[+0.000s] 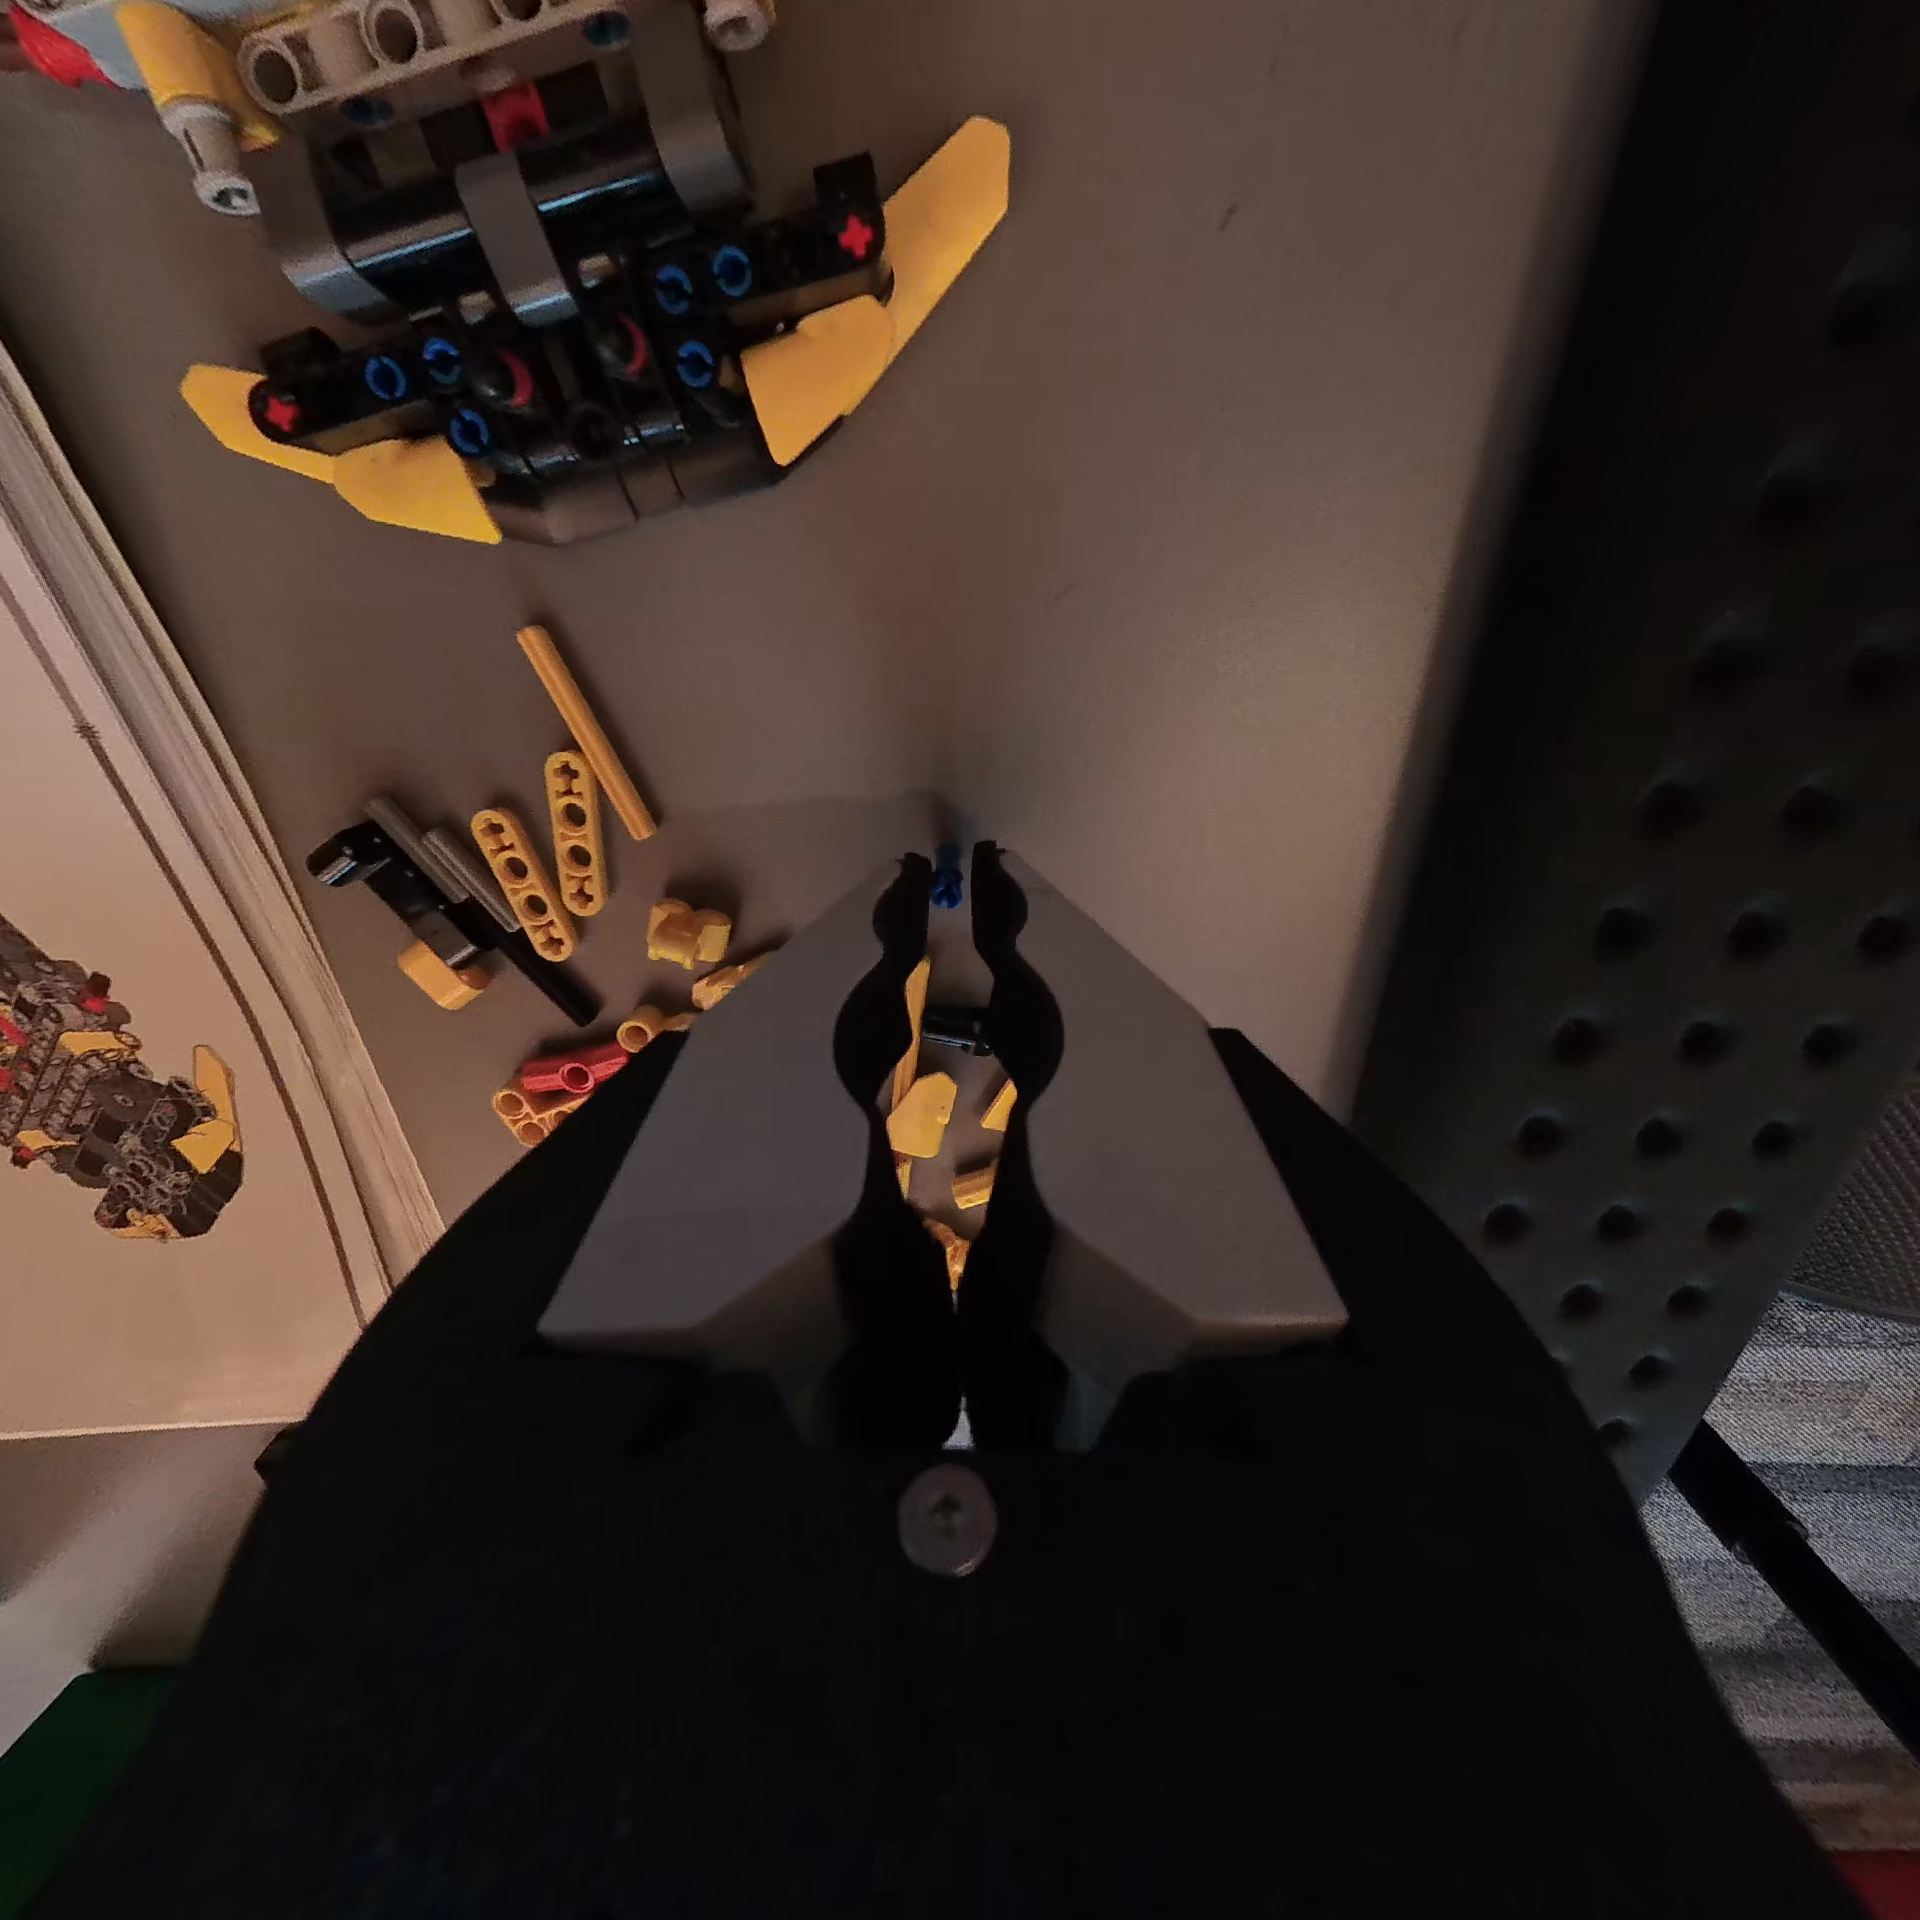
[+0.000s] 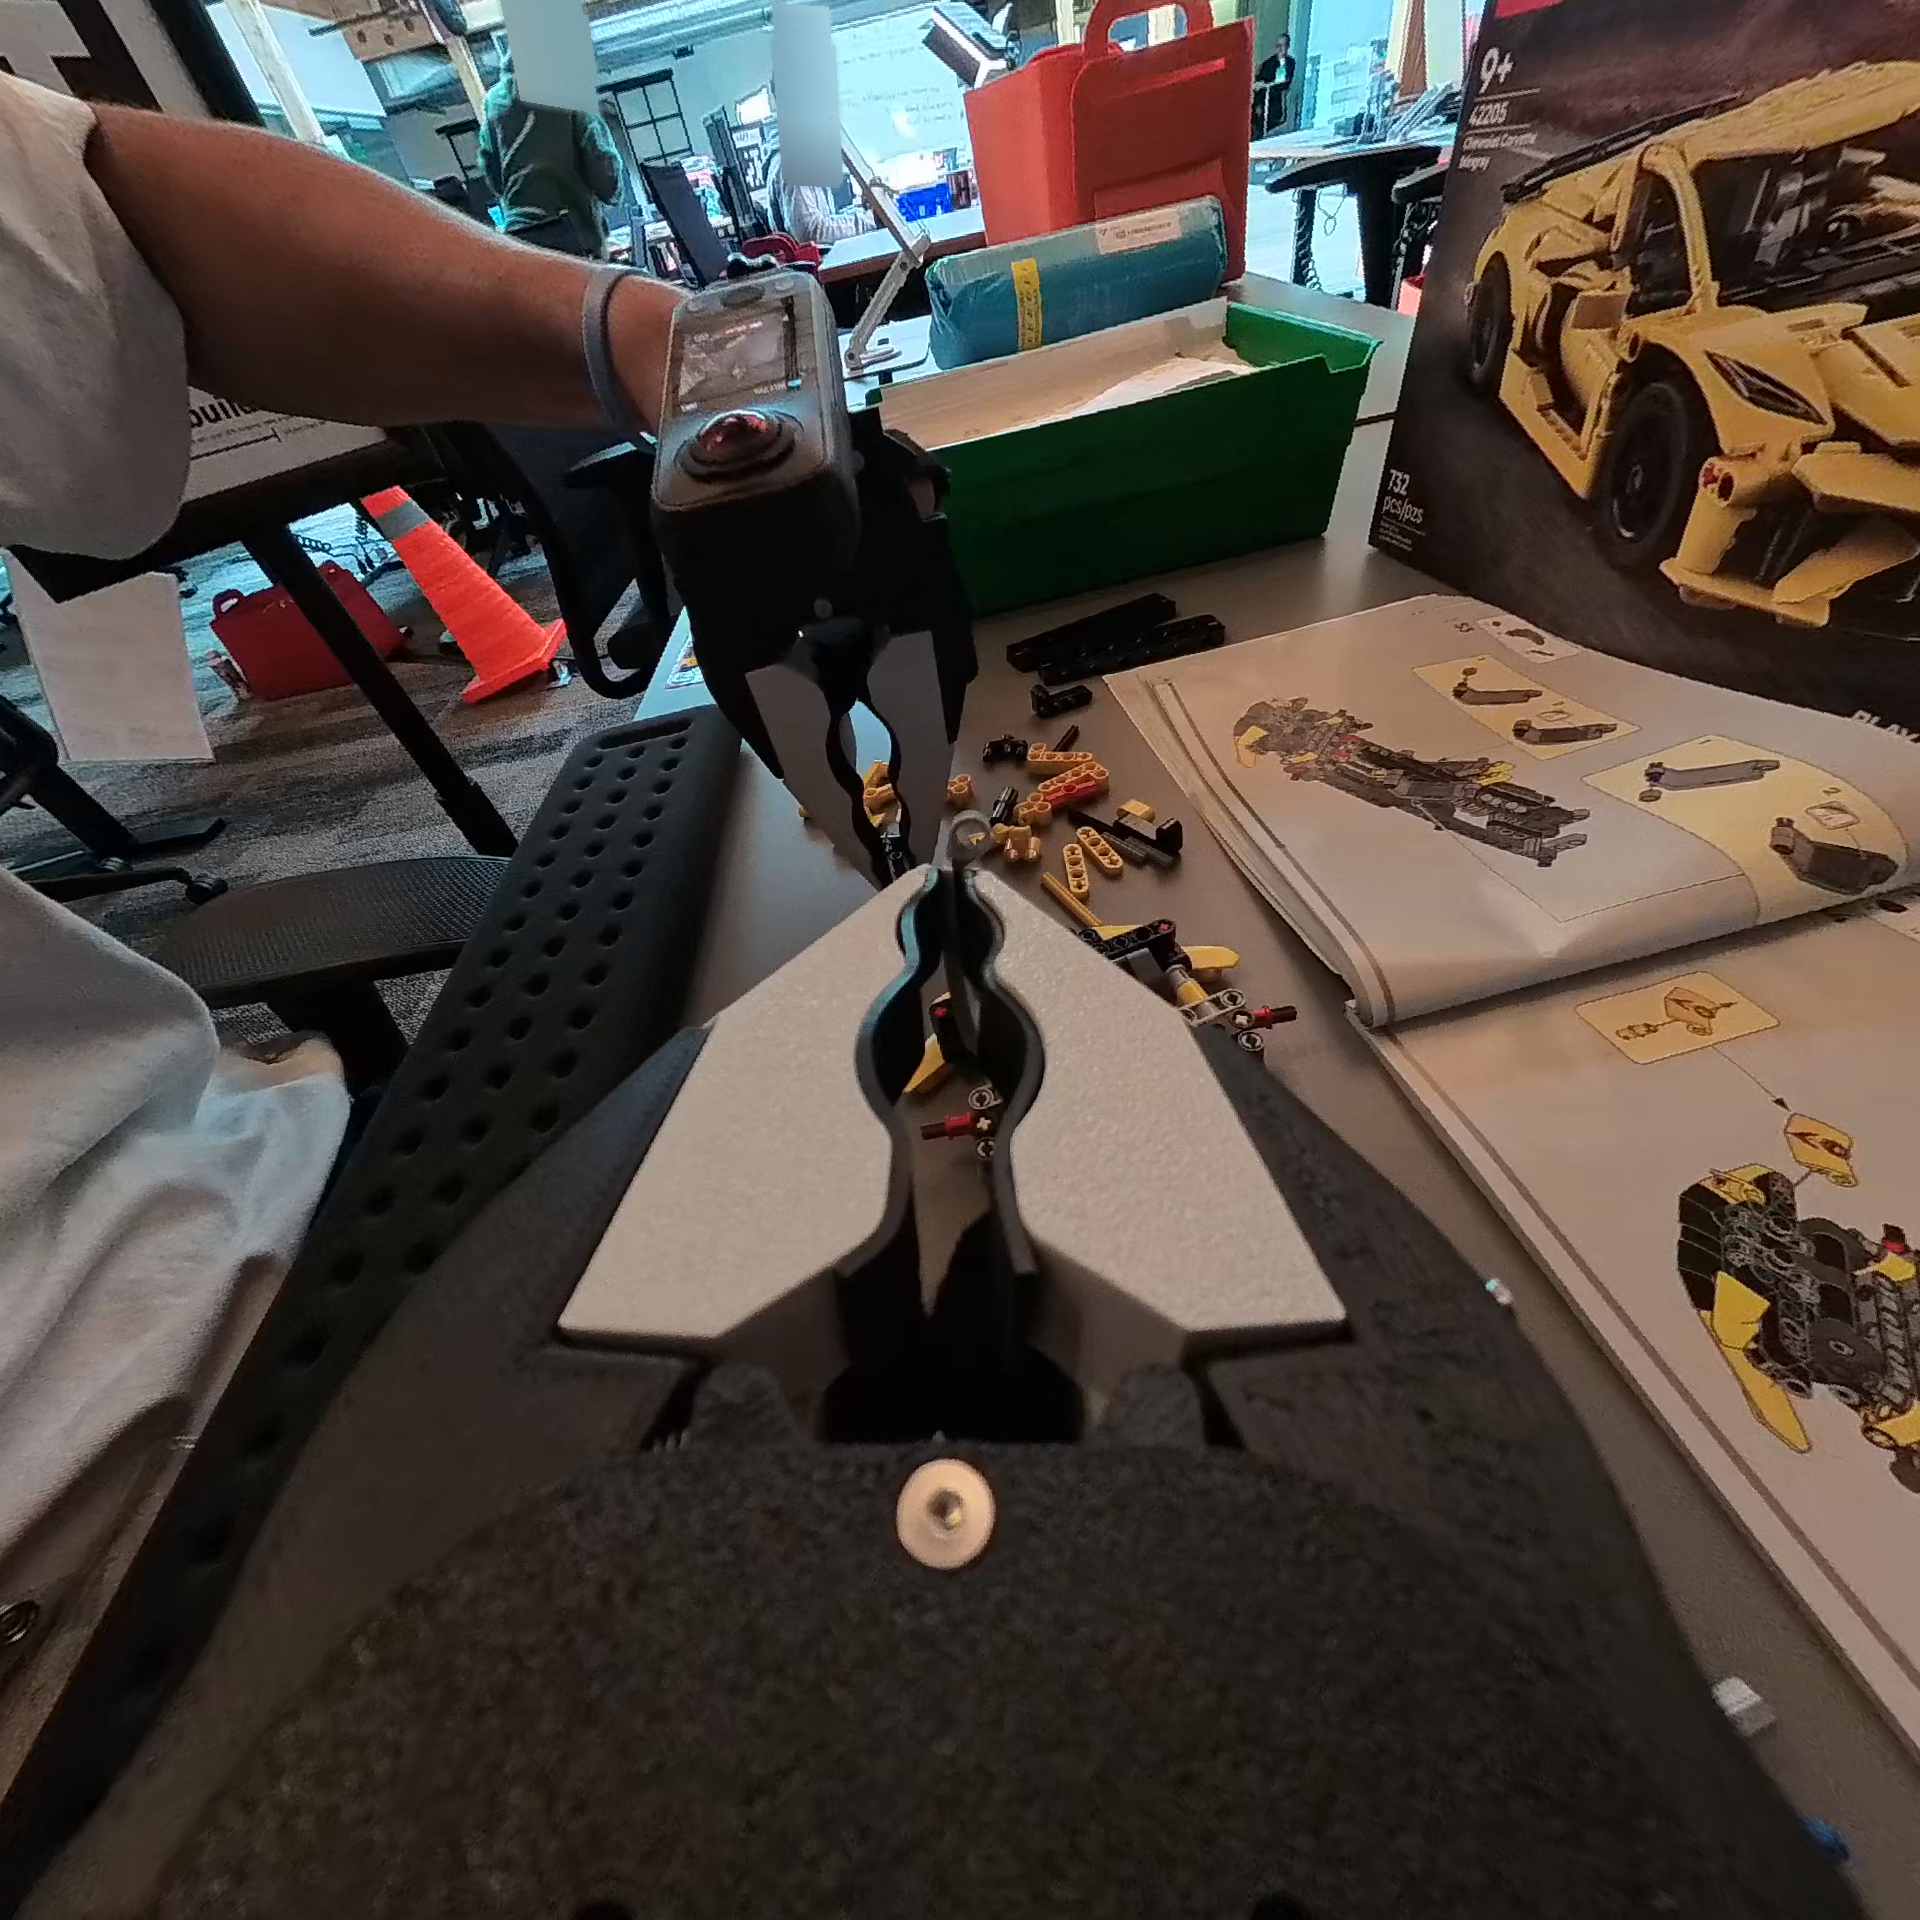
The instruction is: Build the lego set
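The left tool [image 1: 950,854] points down at the grey counter [image 1: 1195,520], its tips closed on a small blue pin [image 1: 945,878]. Just beside it on the counter lies a scatter of loose pieces: two yellow beams [image 1: 551,857], a long yellow axle [image 1: 585,729], a black-and-grey piece [image 1: 416,883] and a red connector [image 1: 569,1070]. Farther ahead sits the partly built black, grey and yellow lego model [image 1: 582,312], with the open instruction booklet [image 1: 125,1039] along its left. The right tool [image 2: 954,878] is clamped on a thin dark grey lego piece [image 2: 964,935] that stands up between its tips, held above part of the model [image 2: 1195,966]. In the right wrist view the left tool [image 2: 883,831] hangs over the loose pieces [image 2: 1070,810], near a green bin [image 2: 1143,488] and the set's box [image 2: 1683,312].
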The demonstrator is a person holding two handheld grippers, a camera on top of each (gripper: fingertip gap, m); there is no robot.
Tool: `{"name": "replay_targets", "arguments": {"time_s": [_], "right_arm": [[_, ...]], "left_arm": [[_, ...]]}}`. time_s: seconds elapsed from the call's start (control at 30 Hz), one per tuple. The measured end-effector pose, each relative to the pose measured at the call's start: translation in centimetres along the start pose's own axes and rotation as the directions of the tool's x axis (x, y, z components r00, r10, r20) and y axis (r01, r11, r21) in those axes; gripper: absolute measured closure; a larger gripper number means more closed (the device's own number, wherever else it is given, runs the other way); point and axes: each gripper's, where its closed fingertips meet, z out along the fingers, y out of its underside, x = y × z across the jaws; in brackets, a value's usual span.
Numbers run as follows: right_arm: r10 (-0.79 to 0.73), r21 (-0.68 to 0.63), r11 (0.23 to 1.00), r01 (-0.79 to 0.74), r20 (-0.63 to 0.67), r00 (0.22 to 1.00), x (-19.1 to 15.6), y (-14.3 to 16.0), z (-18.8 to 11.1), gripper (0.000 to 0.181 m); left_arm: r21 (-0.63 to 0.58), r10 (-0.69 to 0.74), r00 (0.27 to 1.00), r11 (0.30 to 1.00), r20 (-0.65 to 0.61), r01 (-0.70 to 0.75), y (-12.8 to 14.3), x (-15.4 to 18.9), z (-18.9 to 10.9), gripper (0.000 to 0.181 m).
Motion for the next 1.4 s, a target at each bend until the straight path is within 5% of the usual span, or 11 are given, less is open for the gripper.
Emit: {"name": "replay_targets", "arguments": {"time_s": [0.2, 0.33, 0.43, 0.53, 0.67, 0.73, 1.13, 1.4], "right_arm": [[-0.001, -0.001, 1.000, 0.001, 0.001, 1.000, 0.0, 0.0, 0.0, 0.181], [-0.008, 0.017, 1.000, 0.008, -0.007, 1.000, 0.1, -0.4, -0.2, 0.181], [-0.029, 0.084, 0.996, 0.031, -0.029, 0.999, 0.3, -1.7, -0.9, 0.181], [-0.051, 0.145, 0.988, 0.061, -0.071, 0.996, 0.9, -2.8, -2.0, 0.181], [0.066, 0.293, 0.953, -0.072, 0.028, 0.997, 0.8, -4.5, -3.5, 0.181], [0.131, 0.327, 0.933, -0.152, 0.084, 0.988, 1.2, -4.7, -3.8, 0.181], [0.254, 0.352, 0.866, -0.356, 0.304, 0.918, 1.5, -4.5, -3.2, 0.181], [0.253, 0.315, 0.883, -0.348, 0.306, 0.918, 1.3, -3.8, -2.2, 0.181]], "left_arm": [[0.020, 0.009, 1.000, 1.000, 0.021, -0.009, -0.2, -0.2, -0.4, 0.179], [0.289, -0.045, 0.999, 0.957, 0.018, 0.038, -4.6, -0.7, -3.6, 0.179], [0.640, -0.103, 0.995, 0.765, 0.005, 0.076, -11.0, -1.7, -8.9, 0.179], [0.858, -0.131, 0.991, 0.509, 0.003, 0.065, -15.5, -3.2, -13.3, 0.178], [0.982, -0.082, 0.986, 0.113, -0.143, 0.151, -18.6, -4.4, -16.0, 0.178], [0.981, -0.059, 0.979, 0.010, -0.195, 0.196, -19.0, -5.1, -15.5, 0.178], [0.968, -0.091, 0.964, -0.030, -0.250, 0.248, -18.8, -5.4, -13.5, 0.178], [0.970, -0.118, 0.963, -0.019, -0.241, 0.240, -18.6, -5.7, -13.5, 0.178]]}}
